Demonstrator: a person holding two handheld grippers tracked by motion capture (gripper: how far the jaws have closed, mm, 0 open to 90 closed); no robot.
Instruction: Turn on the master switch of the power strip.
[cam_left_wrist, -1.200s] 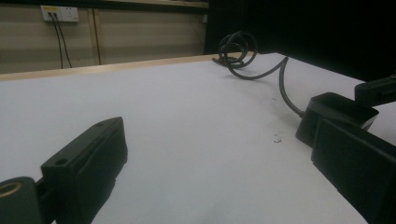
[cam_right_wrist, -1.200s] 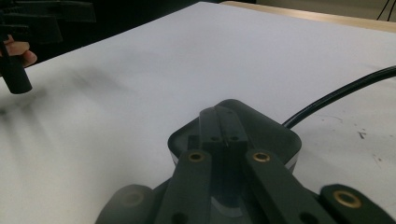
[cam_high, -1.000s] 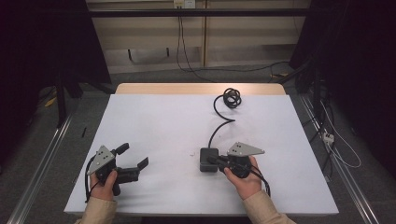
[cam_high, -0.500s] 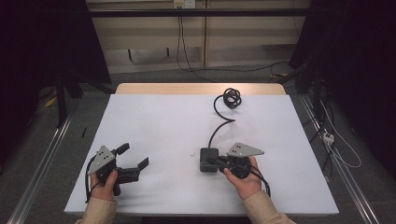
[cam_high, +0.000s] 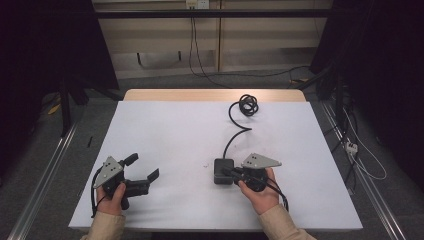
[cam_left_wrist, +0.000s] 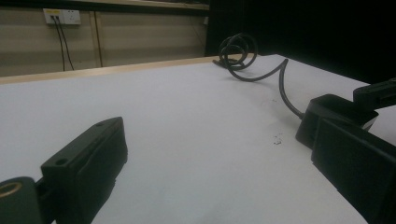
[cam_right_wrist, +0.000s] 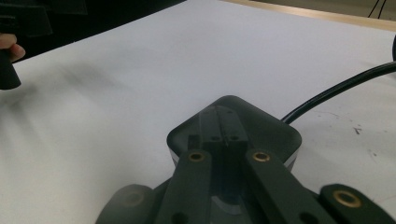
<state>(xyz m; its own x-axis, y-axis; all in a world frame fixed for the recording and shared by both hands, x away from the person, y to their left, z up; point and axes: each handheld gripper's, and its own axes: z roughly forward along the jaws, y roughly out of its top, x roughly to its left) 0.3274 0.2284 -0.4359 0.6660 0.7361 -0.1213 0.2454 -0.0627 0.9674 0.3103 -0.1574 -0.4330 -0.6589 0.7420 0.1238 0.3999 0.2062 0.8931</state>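
Observation:
A black power adapter (cam_high: 220, 167) lies on the white table (cam_high: 175, 130), right of the middle near the front. Its black cable (cam_high: 234, 132) runs toward the far edge and ends in a coil (cam_high: 248, 105). My right gripper (cam_high: 226, 171) points left with its jaws shut, their tips lying over the adapter's top. The right gripper view has the same jaws (cam_right_wrist: 219, 140) pressed together above the adapter (cam_right_wrist: 261, 126), with nothing seen between them. My left gripper (cam_high: 142, 166) rests at the front left, open and holding nothing. The left gripper view looks between its wide jaws (cam_left_wrist: 215, 135) toward the adapter (cam_left_wrist: 329, 109) and the coil (cam_left_wrist: 238, 49).
The table's wooden far edge (cam_high: 215, 95) shows beyond the white top. Metal rails (cam_high: 40, 175) run along both sides of the table, and loose cables (cam_high: 360, 155) lie on the floor at the right. White surface spreads between the two grippers.

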